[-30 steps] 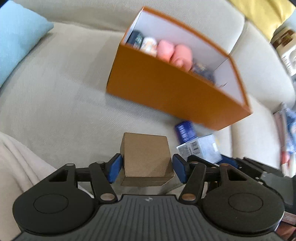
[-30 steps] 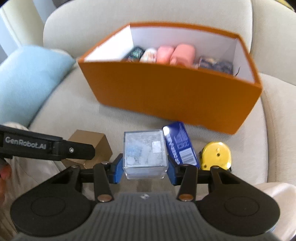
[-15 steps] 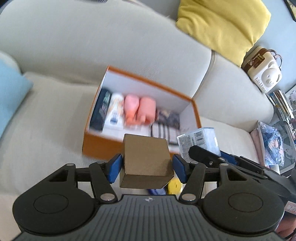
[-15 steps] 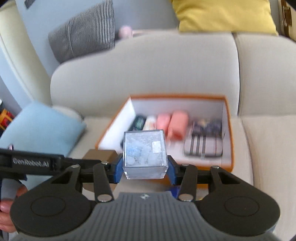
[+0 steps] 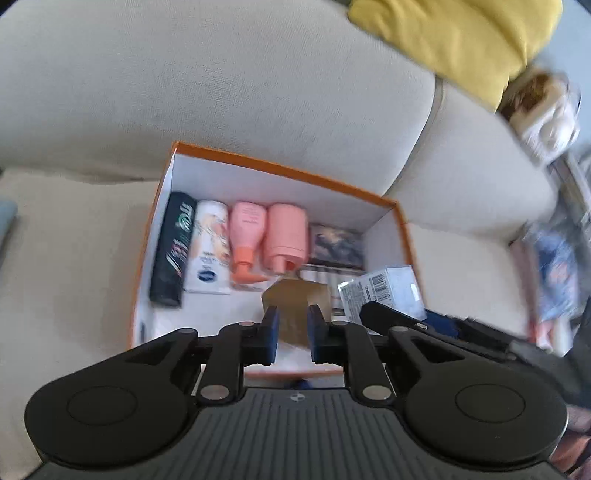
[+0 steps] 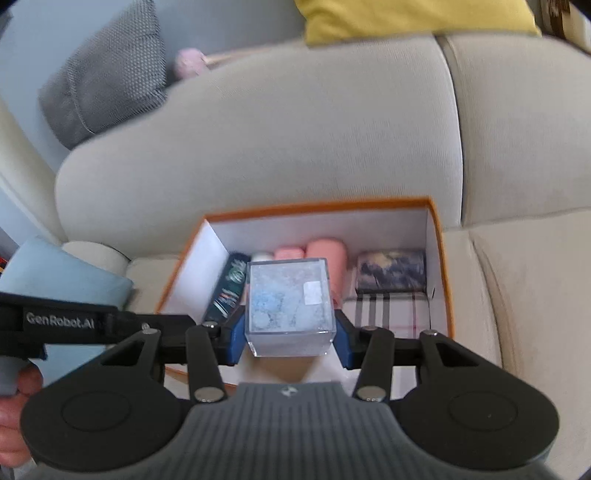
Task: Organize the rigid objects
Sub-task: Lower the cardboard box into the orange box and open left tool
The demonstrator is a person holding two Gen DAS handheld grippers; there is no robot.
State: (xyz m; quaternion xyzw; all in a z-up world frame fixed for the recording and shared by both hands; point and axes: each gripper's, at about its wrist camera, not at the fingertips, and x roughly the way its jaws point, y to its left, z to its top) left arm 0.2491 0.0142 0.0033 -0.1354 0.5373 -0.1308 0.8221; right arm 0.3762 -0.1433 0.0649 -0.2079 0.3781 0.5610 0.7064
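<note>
Right now the left gripper (image 5: 292, 334) is sitting with its blue pads drawn close together, and the brown cardboard box (image 5: 297, 300) is showing in the narrow gap and beyond the tips; whether the pads are pinching it or it is lying loose past them, I cannot tell. That box is hanging over the open orange box (image 5: 404, 229), above its white floor near the front wall. The right gripper (image 6: 290, 334) is squeezing a clear plastic cube (image 6: 290, 306) with pale blue and white contents between its blue pads, one pad pressing on each side face. The cube is hovering above the orange box's front edge, and in the left wrist view it is appearing at the box's right end with a barcode label facing up.

Inside the orange box, items are lying in a row along the back: a dark tube (image 5: 173, 253) at the left, then a white tube (image 5: 208, 253), a pink pump bottle (image 5: 246, 238), a larger salmon bottle (image 5: 287, 236), and a dark blue patterned box (image 5: 336, 246) at the right. A striped flat item (image 6: 388, 308) is lying in front of that patterned box. The orange box is resting on a beige sofa (image 5: 229, 85). A yellow cushion (image 5: 458, 33) is sitting on the backrest, a grey cushion (image 6: 107, 74) is leaning behind the sofa, and a light blue cushion (image 6: 55, 271) is lying on the seat at the left.
</note>
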